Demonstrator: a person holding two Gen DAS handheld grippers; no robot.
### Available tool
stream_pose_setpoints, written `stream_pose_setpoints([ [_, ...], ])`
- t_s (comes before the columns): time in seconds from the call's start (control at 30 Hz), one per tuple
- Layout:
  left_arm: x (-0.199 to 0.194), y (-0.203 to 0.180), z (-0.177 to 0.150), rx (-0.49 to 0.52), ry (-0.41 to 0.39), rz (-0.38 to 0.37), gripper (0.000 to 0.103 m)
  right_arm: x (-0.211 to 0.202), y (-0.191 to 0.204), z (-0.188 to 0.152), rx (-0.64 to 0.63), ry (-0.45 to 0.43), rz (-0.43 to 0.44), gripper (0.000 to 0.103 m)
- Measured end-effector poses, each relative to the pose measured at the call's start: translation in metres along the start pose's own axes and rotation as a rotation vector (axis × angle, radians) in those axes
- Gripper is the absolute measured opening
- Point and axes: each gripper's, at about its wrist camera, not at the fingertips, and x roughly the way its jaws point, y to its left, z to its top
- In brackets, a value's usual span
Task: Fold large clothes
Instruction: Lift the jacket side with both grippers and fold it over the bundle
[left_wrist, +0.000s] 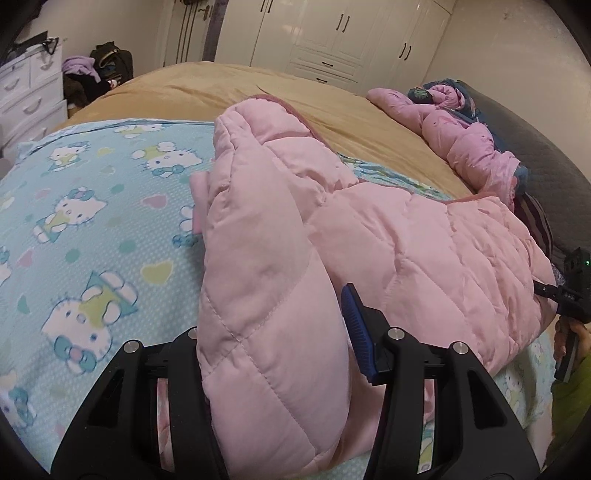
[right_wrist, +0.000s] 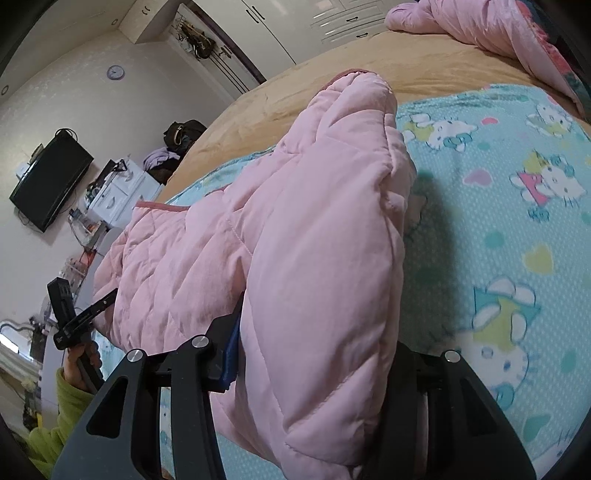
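Left wrist view: the left gripper (left_wrist: 275, 345) clamps one fold of the single pink quilted jacket (left_wrist: 369, 240) lying on the cartoon blanket (left_wrist: 92, 206). Right wrist view: the right gripper (right_wrist: 314, 354) pinches another fold of it.

The quilted jacket (left_wrist: 369, 229) lies on a blanket (left_wrist: 92, 206) spread over the near part of the bed (left_wrist: 221, 85), a crumpled garment (left_wrist: 461, 136) lies far right, and wardrobes (left_wrist: 332, 33) stand beyond the bed.
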Motion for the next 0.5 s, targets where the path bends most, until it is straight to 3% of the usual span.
stream_pose_setpoints([
  [0.2,0.001,-0.002,-0.008,0.018,0.004,0.037,0.042,0.008,-0.008,-0.015,0.022,0.003,-0.07,0.046],
  [0.5,0.011,0.004,-0.013,0.015,0.013,0.064,0.044,0.025,-0.006,-0.018,0.015,-0.011,-0.221,0.06],
])
